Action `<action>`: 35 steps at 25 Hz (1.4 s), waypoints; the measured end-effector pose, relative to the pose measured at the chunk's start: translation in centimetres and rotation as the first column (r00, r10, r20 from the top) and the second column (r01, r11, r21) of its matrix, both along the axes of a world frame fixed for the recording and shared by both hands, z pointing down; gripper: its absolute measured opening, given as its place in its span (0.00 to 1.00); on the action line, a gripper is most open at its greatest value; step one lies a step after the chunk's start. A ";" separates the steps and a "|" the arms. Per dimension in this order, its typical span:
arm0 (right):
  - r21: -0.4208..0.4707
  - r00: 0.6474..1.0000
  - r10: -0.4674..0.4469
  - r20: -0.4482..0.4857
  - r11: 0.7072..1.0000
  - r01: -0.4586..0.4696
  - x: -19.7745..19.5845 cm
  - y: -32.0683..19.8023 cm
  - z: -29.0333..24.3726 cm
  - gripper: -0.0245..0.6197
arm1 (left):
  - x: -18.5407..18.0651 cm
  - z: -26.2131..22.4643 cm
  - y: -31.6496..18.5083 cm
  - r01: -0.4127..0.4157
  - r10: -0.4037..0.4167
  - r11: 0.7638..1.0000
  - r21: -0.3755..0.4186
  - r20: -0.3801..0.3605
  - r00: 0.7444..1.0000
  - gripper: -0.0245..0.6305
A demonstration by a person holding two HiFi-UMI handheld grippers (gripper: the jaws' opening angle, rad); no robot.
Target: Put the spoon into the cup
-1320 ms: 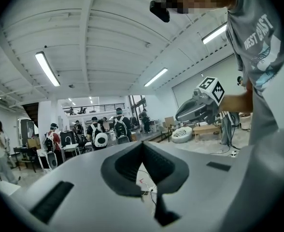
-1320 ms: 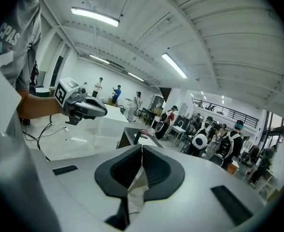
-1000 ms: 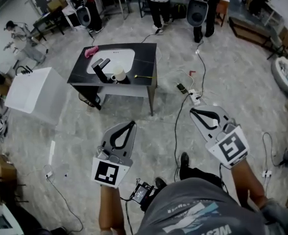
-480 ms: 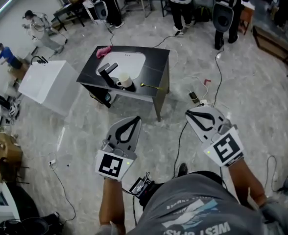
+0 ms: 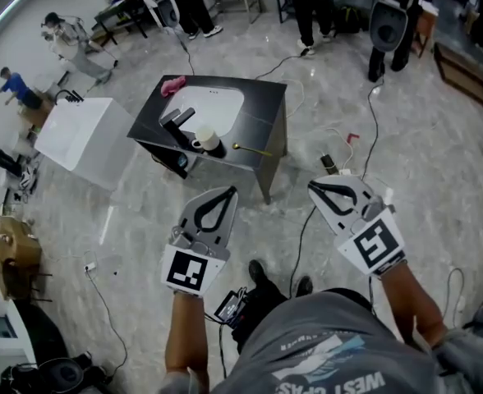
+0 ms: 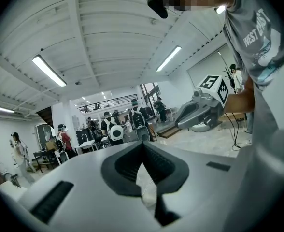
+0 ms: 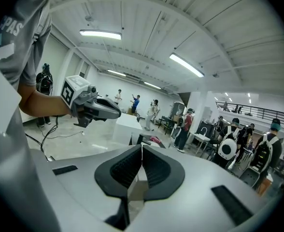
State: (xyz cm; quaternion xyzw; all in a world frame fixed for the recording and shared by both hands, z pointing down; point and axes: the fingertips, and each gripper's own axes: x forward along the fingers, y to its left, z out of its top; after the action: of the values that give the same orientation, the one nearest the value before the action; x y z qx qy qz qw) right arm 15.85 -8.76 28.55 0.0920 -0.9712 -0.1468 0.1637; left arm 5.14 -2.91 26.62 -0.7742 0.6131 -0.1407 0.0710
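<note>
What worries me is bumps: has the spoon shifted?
No. The spoon lies as before, right of the cup near the front edge of the table.

Left hand-held gripper (image 5: 230, 191): matt grey plastic shell; black ribbed lining is seen inside the jaws.
Right hand-held gripper (image 5: 311, 186): same matt grey plastic.
Surface (image 5: 264, 113), ahead of both: dark, smooth, faint sheen.
Spoon (image 5: 250, 148): brass-coloured metal, shiny.
Cup (image 5: 202, 140): white, smooth.
Floor (image 5: 406, 146): veined grey stone, polished.
</note>
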 end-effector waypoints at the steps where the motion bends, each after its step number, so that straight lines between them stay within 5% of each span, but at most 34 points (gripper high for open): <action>1: -0.002 1.000 0.001 -0.003 1.000 -0.001 -0.4 -0.4 0.2 0.09 | -0.4 0.2 -0.4 0.001 -0.001 1.000 -0.001 -0.005 1.000 0.04; 22: -0.023 0.988 0.144 -0.050 0.989 -0.146 -13.8 -9.6 1.2 0.09 | -14.9 1.5 -10.2 -0.140 0.141 0.990 0.014 -0.009 0.990 0.04; 35: -0.028 0.977 0.193 -0.089 0.980 -0.196 -19.7 -12.8 3.3 0.09 | -20.2 4.3 -13.4 -0.186 0.185 0.983 -0.006 -0.098 0.978 0.04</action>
State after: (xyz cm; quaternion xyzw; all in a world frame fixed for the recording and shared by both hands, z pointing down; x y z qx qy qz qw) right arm -3.90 -21.58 31.86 0.1772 -0.9521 -0.1159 0.2206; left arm -15.04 -16.32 30.92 -0.8344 0.5399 -0.1003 0.0479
